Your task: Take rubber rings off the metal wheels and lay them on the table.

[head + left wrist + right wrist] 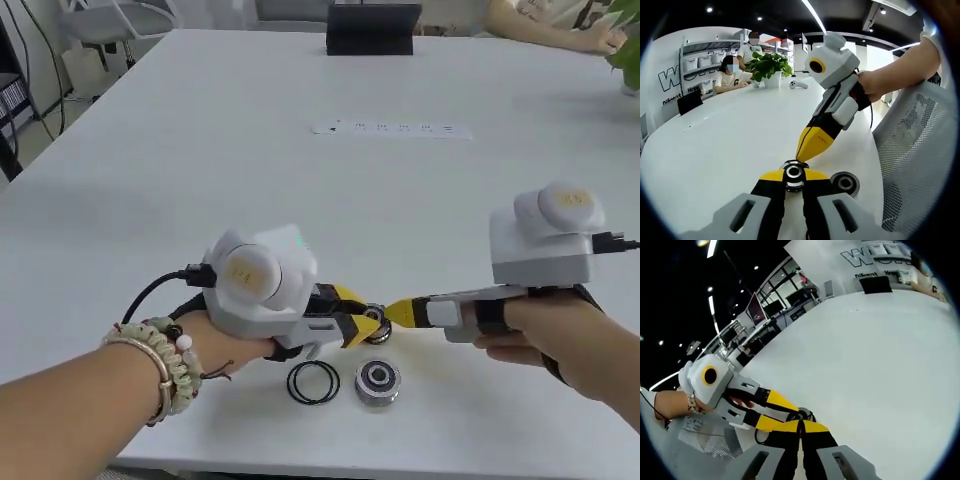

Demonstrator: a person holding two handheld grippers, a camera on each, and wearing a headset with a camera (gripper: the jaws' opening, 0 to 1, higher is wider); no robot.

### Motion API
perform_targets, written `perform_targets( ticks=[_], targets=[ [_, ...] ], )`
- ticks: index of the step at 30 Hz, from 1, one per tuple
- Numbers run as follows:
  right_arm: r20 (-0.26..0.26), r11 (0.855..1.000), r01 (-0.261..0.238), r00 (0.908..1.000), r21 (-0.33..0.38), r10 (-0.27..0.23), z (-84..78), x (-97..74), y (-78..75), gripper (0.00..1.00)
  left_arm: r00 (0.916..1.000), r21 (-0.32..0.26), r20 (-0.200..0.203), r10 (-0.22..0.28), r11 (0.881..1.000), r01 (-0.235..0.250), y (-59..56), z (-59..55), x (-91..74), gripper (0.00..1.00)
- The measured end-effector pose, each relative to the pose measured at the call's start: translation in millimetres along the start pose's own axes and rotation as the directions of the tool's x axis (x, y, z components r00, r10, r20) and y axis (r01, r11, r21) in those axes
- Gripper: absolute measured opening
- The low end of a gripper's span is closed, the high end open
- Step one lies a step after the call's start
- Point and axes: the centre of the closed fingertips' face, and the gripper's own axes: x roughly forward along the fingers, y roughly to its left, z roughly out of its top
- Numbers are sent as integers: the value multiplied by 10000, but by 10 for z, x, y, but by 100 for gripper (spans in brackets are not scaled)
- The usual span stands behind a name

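White table (300,180) runs far toward seated people and a potted plant (767,65) in the left gripper view. The left gripper (362,325) is clenched on a metal wheel (793,171). The right gripper (395,312), its jaws pressed together, touches that wheel's rim. Whether it pinches rubber I cannot tell. The head view shows loose rubber rings (313,382) left of a second wheel (378,381) at the near edge.

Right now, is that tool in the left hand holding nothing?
No, the left gripper has its jaws closed on a small metal wheel, with the second gripper's tip touching it.
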Motion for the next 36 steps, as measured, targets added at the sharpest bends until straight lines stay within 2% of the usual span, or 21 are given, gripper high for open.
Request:
perform_targets(
  ticks=[32, 33, 34, 35, 36],
  targets=[
    [257, 9989, -456, 9986, -57, 457, 39, 14, 84, 0, 10000, -51, 60, 15, 10000, -14, -1, -3, 0, 7],
    [500, 9925, -1224, 9912, 7, 1222, 83, 4, 214, 0, 10000, -62, 63, 21, 10000, -21, 0, -3, 0, 7],
    [739, 9874, -1555, 9855, 296, 1530, 128, -9, 281, 0, 10000, -66, 64, 26, 10000, -26, 0, -3, 1, 7],
    [588, 9903, -1381, 9888, 128, 1372, 115, -7, 275, 0, 10000, -74, 71, 37, 10000, -37, 0, -2, 1, 7],
    [421, 9961, -690, 9966, -548, 714, 102, 12, 194, 0, 10000, -76, 76, 39, 10000, -39, 0, -3, 0, 7]
  ],
)
